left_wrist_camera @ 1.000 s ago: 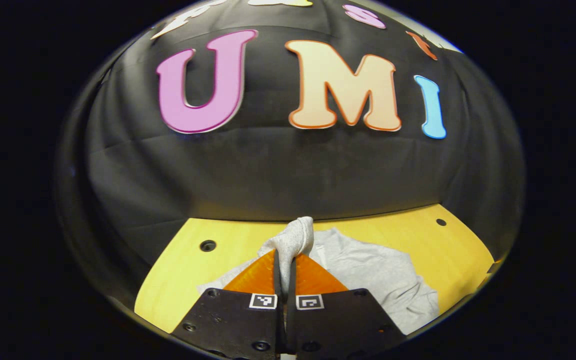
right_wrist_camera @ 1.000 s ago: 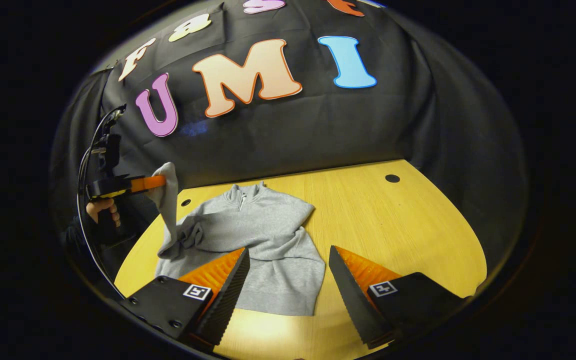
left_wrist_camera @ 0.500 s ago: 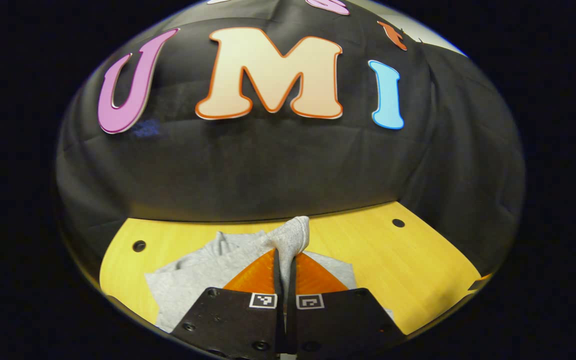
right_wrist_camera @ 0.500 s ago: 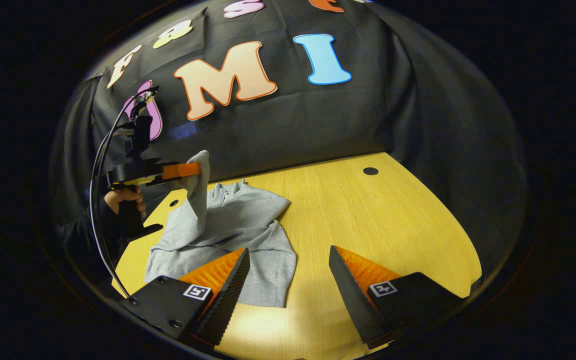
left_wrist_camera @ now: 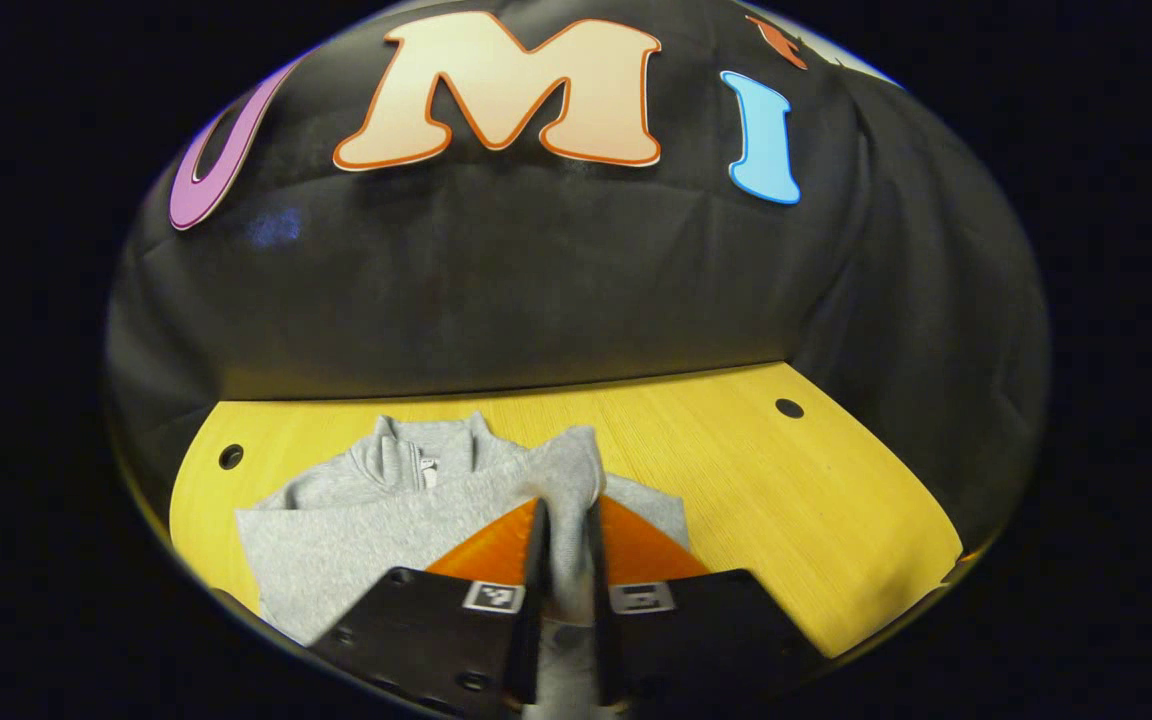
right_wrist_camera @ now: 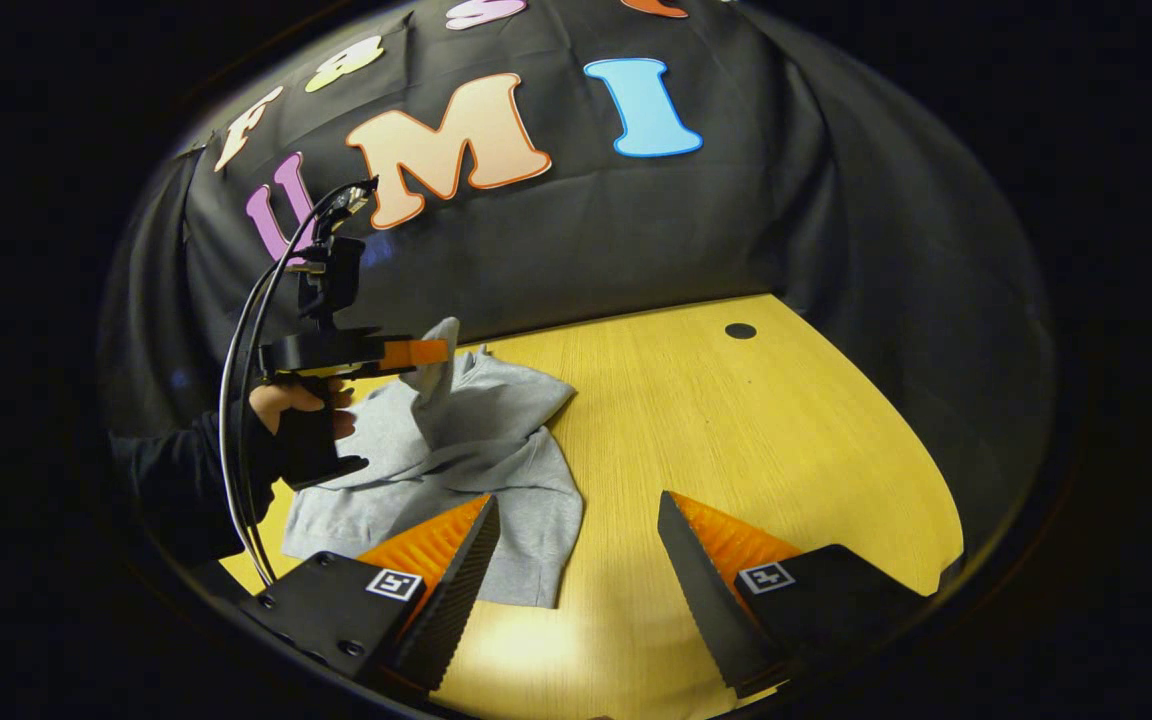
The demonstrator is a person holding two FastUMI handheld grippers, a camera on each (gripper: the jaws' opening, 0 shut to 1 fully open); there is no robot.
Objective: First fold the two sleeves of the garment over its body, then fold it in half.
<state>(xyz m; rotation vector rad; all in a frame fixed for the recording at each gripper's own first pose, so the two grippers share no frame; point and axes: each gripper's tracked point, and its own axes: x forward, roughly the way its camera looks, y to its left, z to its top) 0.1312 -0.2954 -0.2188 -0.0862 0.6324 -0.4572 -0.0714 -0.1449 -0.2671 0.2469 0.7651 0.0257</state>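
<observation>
The yellow wooden table [left_wrist_camera: 816, 520] carries a grey zip-neck garment [left_wrist_camera: 356, 540], which lies flat toward the table's left side in the left gripper view. Its collar [left_wrist_camera: 423, 455] points toward the black cloth wall [left_wrist_camera: 536, 290], its hem toward the camera, so its long axis runs from the near edge to the wall. One sleeve [left_wrist_camera: 571, 480] is drawn up off the table and carried across the body.

The left gripper [left_wrist_camera: 564, 520] is clamped on that sleeve's cuff: cloth fills the narrow slot between its fingers and bulges out past the tips.

The right gripper view gives the side-on picture: the left gripper [right_wrist_camera: 431, 352] held level above the garment [right_wrist_camera: 496, 470], the sleeve hanging from it, a hand [right_wrist_camera: 301, 410] in a dark sleeve on the grip, and a cable looping up. The right gripper [right_wrist_camera: 576, 540] stands wide apart, holding nothing, above the hem's right corner and bare table [right_wrist_camera: 756, 430].
</observation>
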